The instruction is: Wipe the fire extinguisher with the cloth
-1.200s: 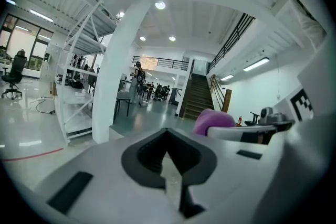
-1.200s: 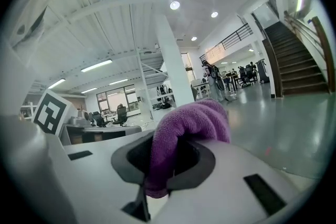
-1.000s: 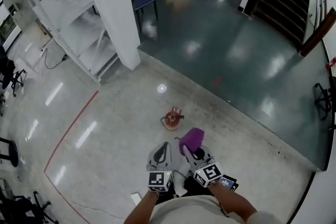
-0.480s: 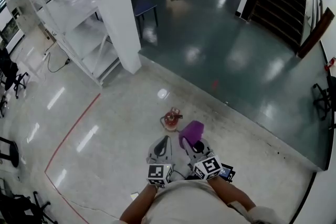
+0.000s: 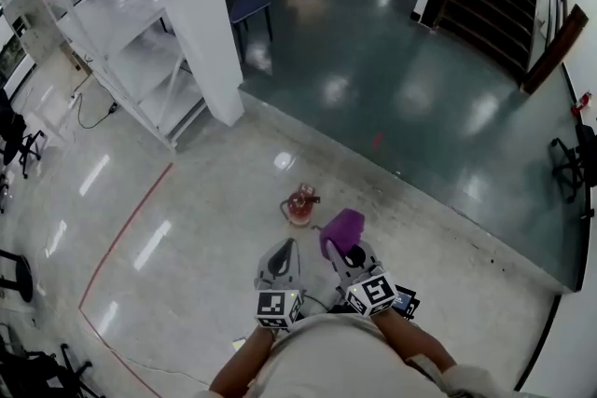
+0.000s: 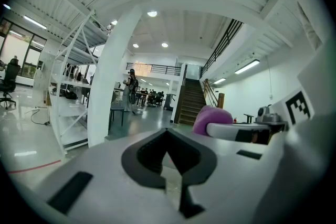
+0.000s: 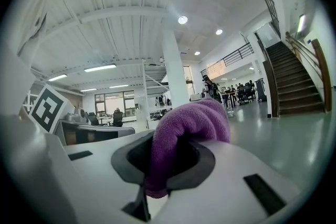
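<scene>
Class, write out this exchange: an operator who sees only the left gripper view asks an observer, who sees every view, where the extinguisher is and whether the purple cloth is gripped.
Operator: My left gripper has its jaws shut on nothing, and I see no extinguisher. Where is it?
Observer: The head view shows the extinguisher on the floor just ahead of both grippers. Neither touches it.
Operator: Something purple shows at my right. Is it held?
Observer: Yes. The right gripper view shows the cloth pinched in the right gripper's jaws, bunched up beyond them.
</scene>
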`<move>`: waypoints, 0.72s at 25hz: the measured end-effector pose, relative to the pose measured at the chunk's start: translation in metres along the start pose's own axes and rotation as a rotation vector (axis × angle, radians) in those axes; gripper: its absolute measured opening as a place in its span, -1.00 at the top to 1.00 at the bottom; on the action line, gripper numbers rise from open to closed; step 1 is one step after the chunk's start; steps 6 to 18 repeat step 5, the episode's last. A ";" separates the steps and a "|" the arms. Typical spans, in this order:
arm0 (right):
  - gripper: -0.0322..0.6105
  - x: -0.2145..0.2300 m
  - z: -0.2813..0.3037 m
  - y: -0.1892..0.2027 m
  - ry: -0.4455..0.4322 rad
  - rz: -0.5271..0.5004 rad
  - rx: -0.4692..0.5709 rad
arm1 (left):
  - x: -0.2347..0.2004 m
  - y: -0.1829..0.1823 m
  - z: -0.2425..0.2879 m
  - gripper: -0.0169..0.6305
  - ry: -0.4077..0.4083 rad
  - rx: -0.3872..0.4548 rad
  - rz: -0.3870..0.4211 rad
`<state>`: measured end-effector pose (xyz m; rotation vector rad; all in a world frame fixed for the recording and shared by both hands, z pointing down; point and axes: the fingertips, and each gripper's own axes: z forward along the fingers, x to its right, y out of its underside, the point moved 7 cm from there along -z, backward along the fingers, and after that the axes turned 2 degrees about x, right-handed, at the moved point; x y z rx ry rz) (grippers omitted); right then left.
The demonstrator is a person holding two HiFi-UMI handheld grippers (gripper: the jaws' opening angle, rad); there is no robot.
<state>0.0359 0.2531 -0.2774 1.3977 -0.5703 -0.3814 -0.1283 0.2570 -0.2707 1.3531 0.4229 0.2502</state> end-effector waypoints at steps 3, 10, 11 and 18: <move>0.73 -0.003 0.001 -0.003 0.000 -0.012 -0.003 | -0.005 -0.004 -0.003 0.93 0.003 0.001 0.001; 0.73 -0.005 0.001 -0.005 0.002 -0.017 -0.004 | -0.007 -0.008 -0.005 0.93 0.006 0.002 0.003; 0.73 -0.005 0.001 -0.005 0.002 -0.017 -0.004 | -0.007 -0.008 -0.005 0.93 0.006 0.002 0.003; 0.73 -0.005 0.001 -0.005 0.002 -0.017 -0.004 | -0.007 -0.008 -0.005 0.93 0.006 0.002 0.003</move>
